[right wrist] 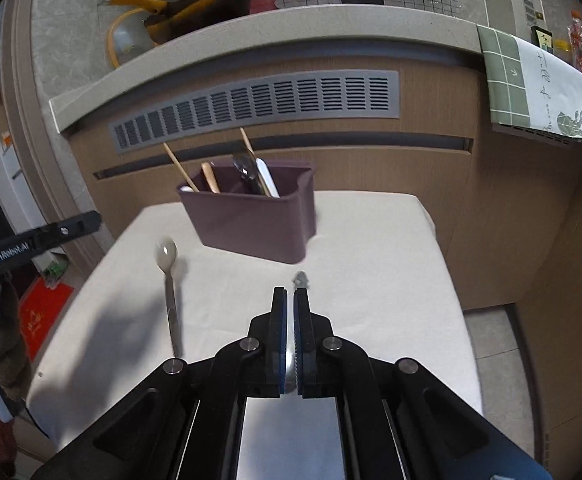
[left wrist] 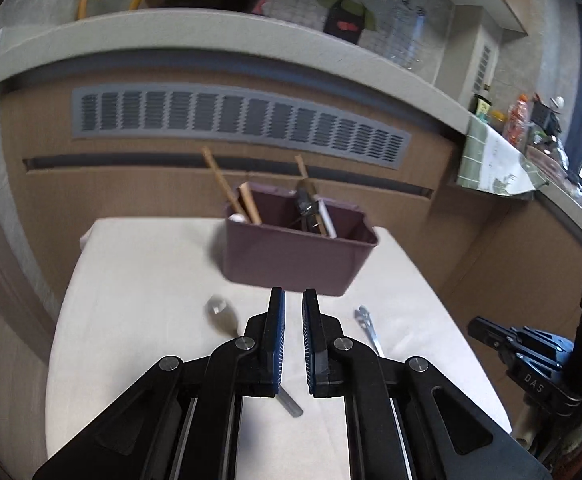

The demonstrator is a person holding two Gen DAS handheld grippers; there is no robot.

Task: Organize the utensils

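A mauve utensil bin stands at the far side of the white-clothed table. It holds chopsticks, a dark ladle and white-handled pieces. My right gripper is shut on a metal fork, whose tines stick out ahead of the fingertips above the cloth. My left gripper hovers above the table with only a narrow gap between its jaws and nothing in it. A pale spoon lies flat on the cloth below it. The same fork shows to its right.
Behind the table rises a wooden counter front with a grey vent grille. A pan sits on the counter top. A green checked cloth hangs at the right. A red mat lies on the floor at the left.
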